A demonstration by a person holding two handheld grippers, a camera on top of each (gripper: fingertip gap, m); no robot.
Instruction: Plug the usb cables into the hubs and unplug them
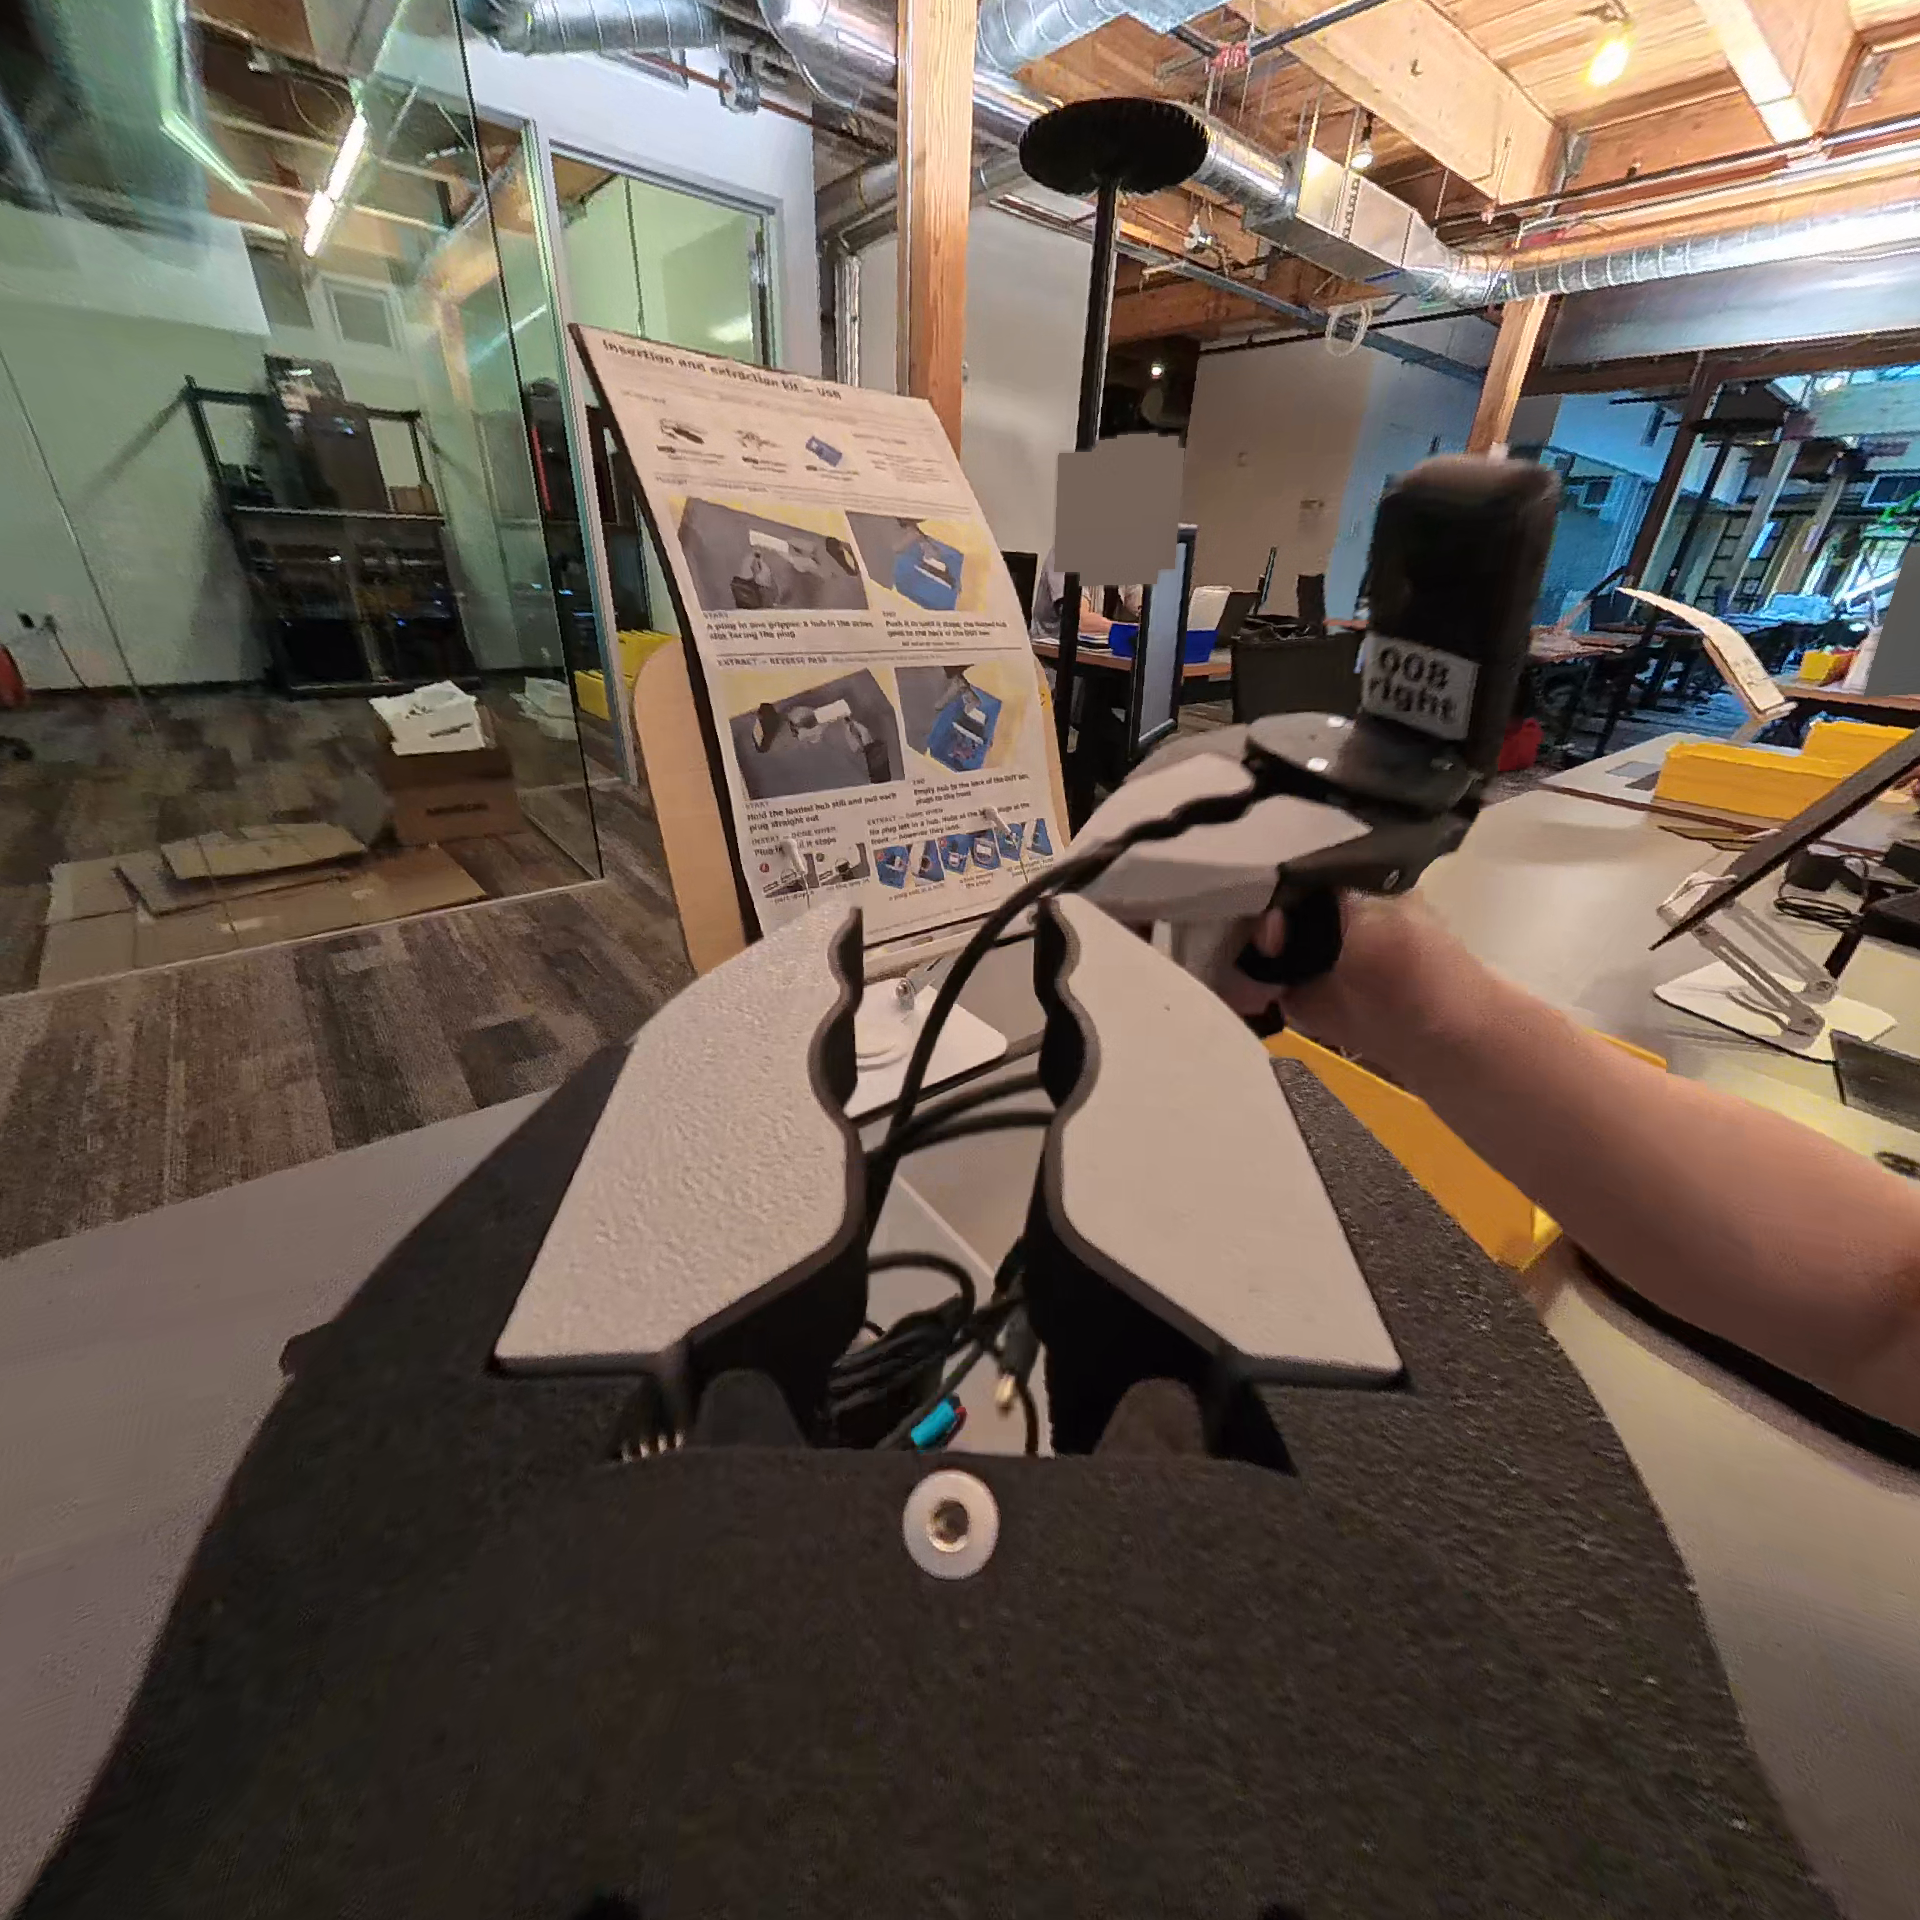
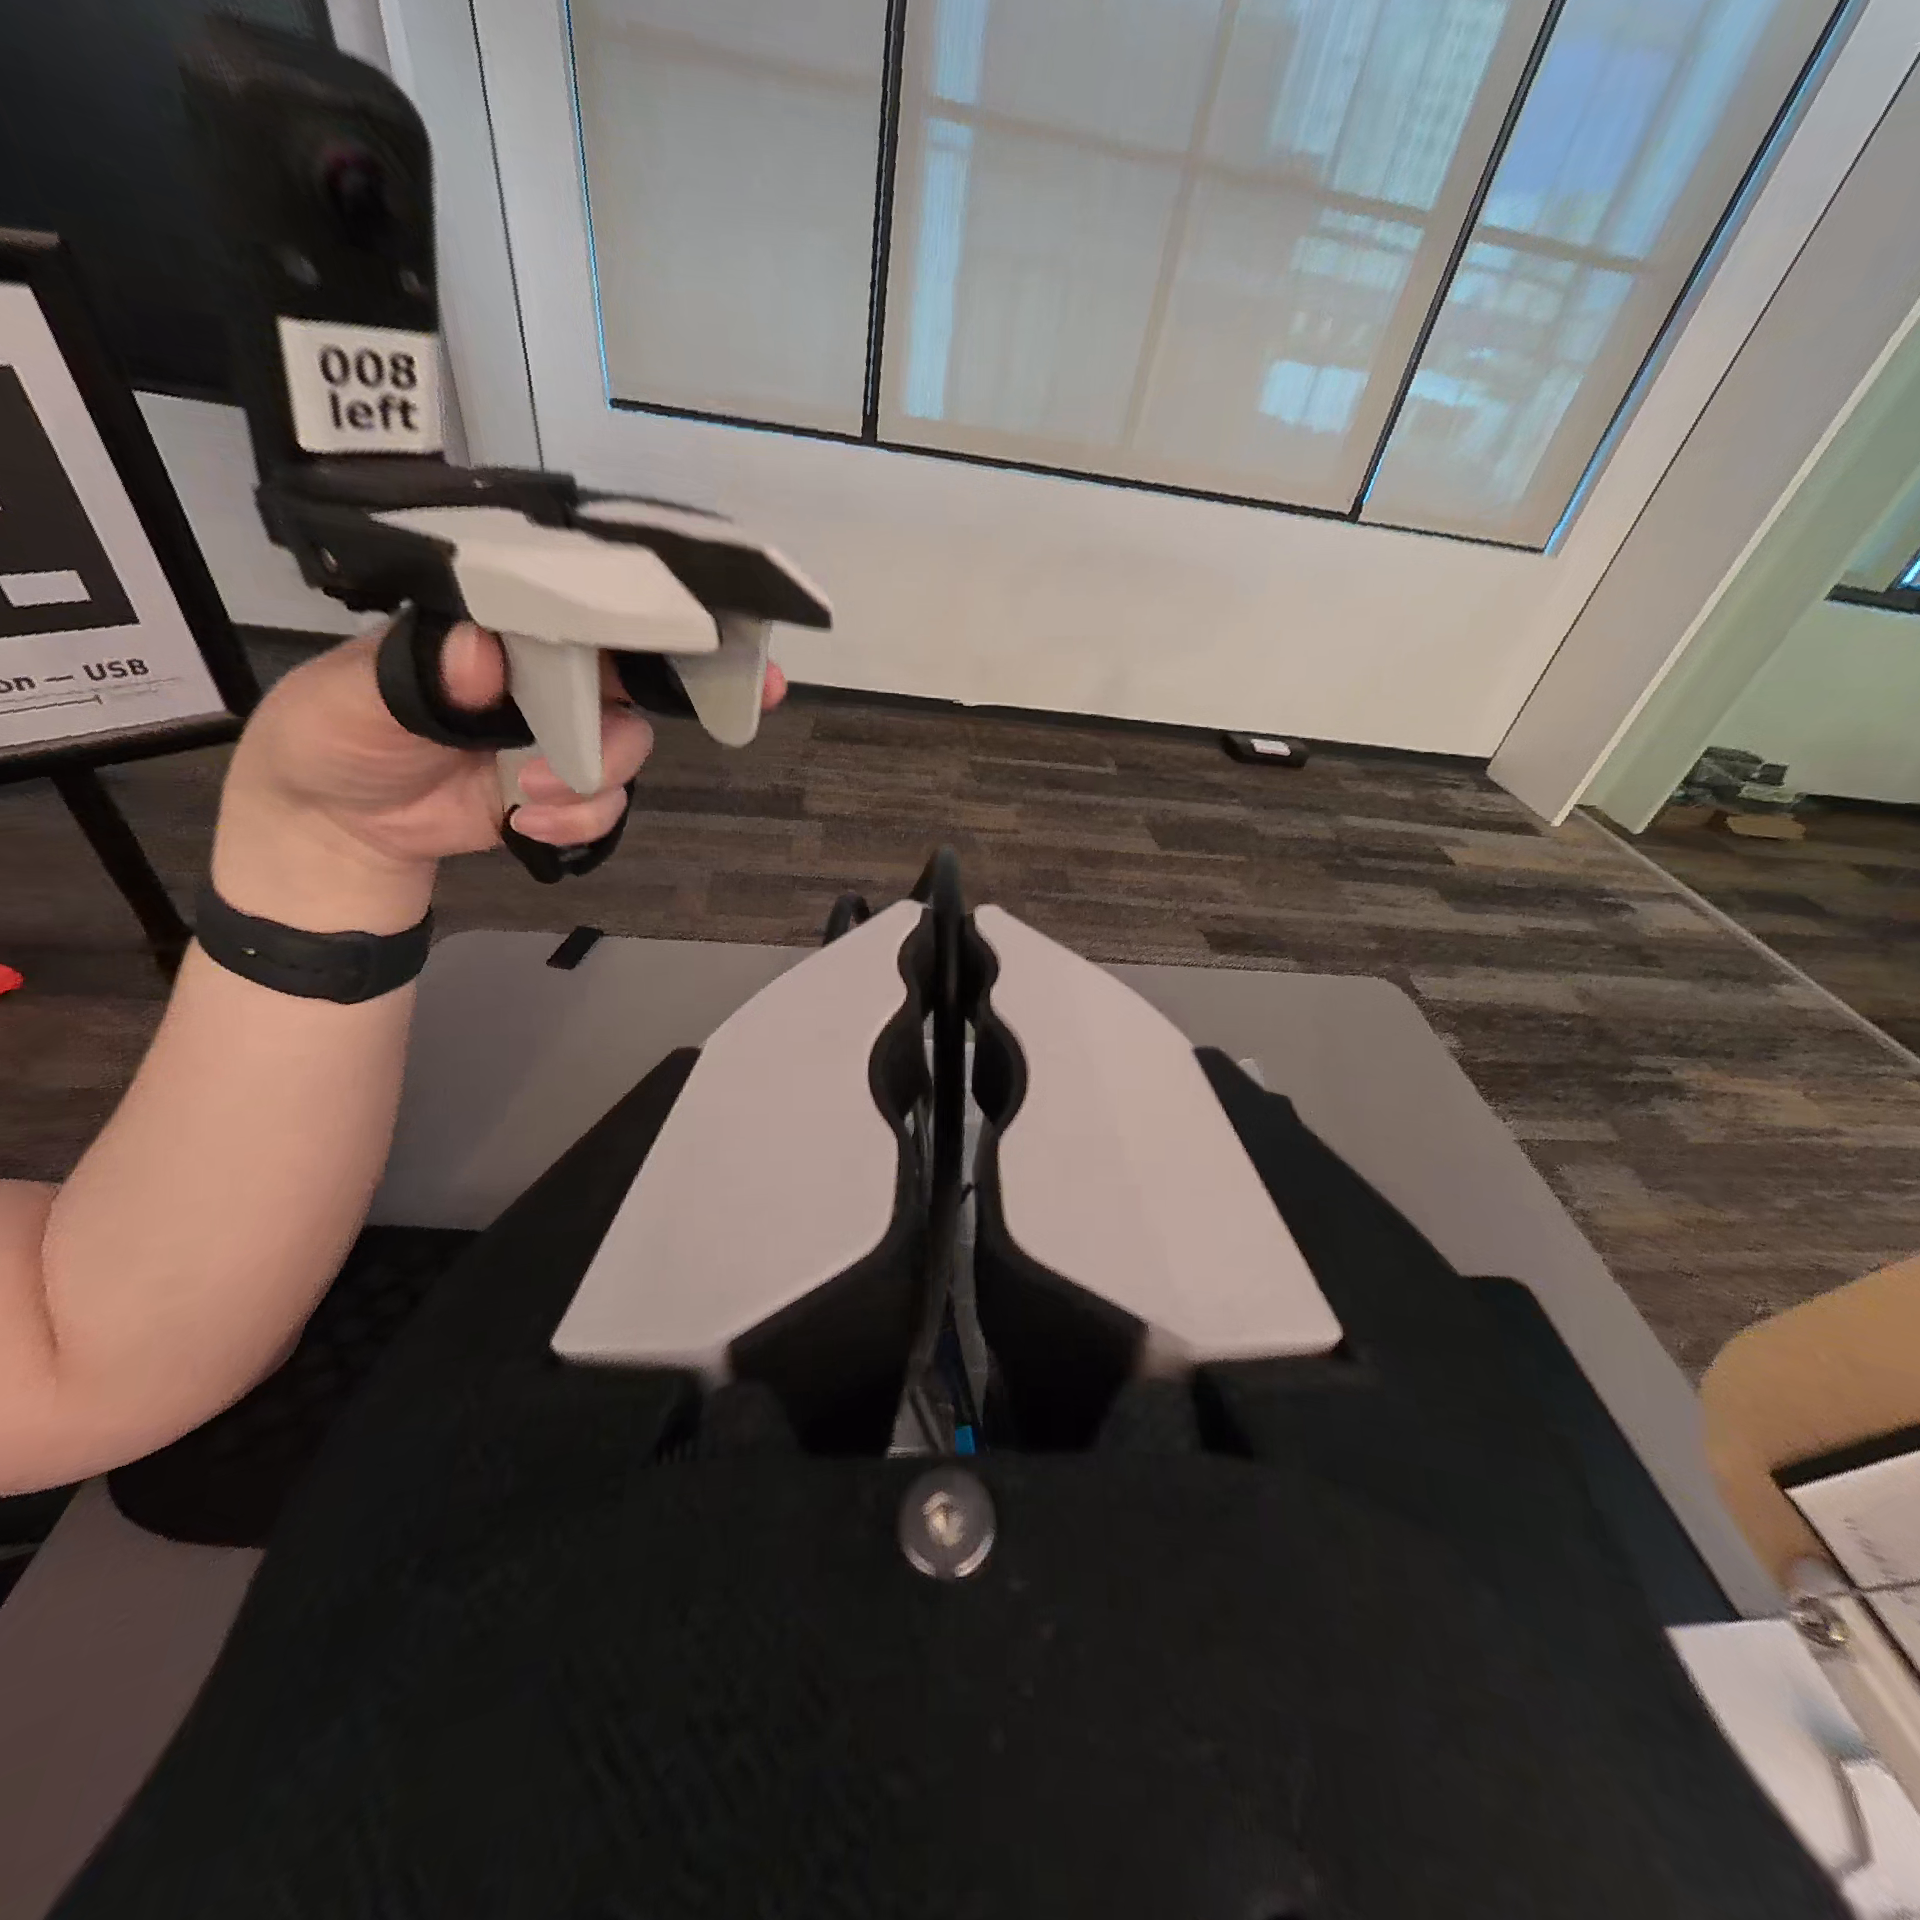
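My right gripper (image 2: pixel 948 916) is shut on a black USB cable (image 2: pixel 943 1039) that runs up between its fingers. In the left wrist view the right gripper (image 1: pixel 1086 847) is held up at the right, and the cable (image 1: pixel 940 997) hangs from it down through the gap of my left gripper (image 1: pixel 948 925). The left gripper is open and not touching the cable. Below it lies a pile of black cables (image 1: pixel 914 1340) with a metal plug (image 1: pixel 1006 1387) and a teal connector (image 1: pixel 933 1432). The left gripper (image 2: pixel 774 592) also shows in the right wrist view, raised at the upper left. No hub is clearly visible.
An instruction board (image 1: pixel 831 644) on a stand rises at the table's far edge. A yellow bin (image 1: pixel 1403 1132) sits to the right under the person's forearm (image 1: pixel 1558 1122). Another stand (image 1: pixel 1745 966) is on the neighbouring table. The grey table (image 2: pixel 1299 1039) ends at carpet floor. The grippers' ends are close to 8 centimetres from one another.
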